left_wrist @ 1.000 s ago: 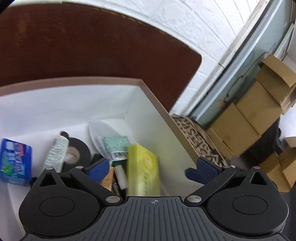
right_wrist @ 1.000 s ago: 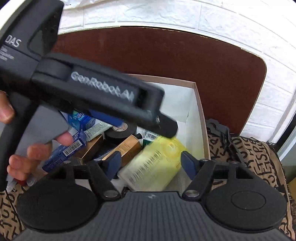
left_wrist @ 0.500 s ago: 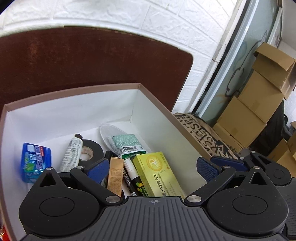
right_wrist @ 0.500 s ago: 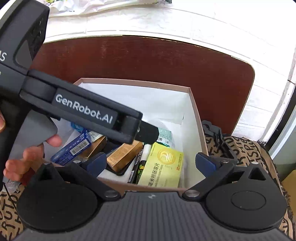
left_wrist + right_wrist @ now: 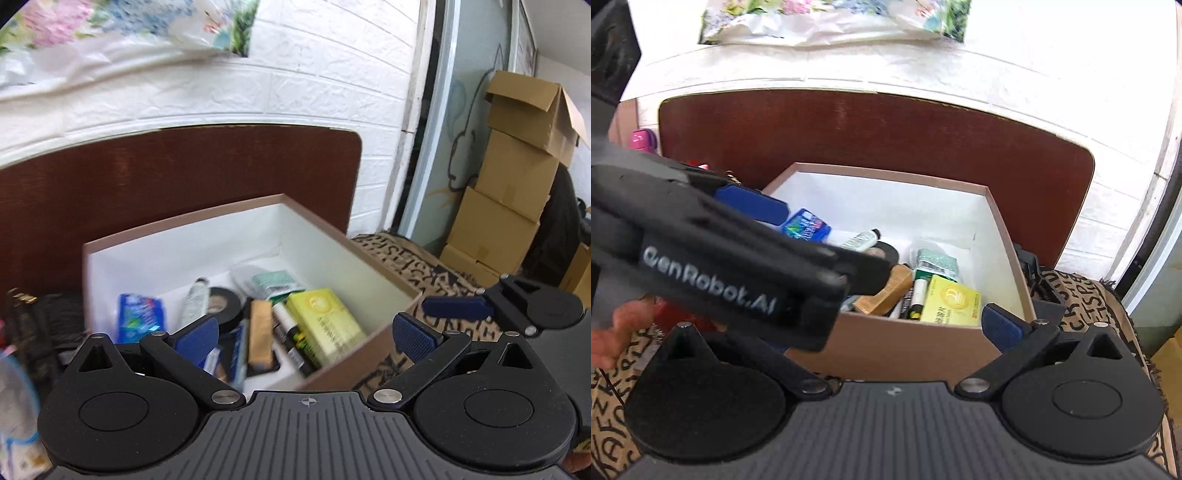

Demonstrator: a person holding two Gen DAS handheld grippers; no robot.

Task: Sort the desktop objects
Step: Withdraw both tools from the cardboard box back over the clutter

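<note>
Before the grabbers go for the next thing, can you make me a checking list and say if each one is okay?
1. Left gripper open and holding nothing: ok.
2. Right gripper open: cannot tell, its left finger is hidden in its own view.
3. Box upright, top open: ok.
4. Yellow pack lying inside the box, by the right wall: ok.
5. Right gripper's view clear: not ok, the left gripper blocks its left half.
6. Things left outside to sort: cannot tell, the table's left edge is blurred.

Open-topped box (image 5: 369, 254), right half crowded; bare floor along back wall.
</note>
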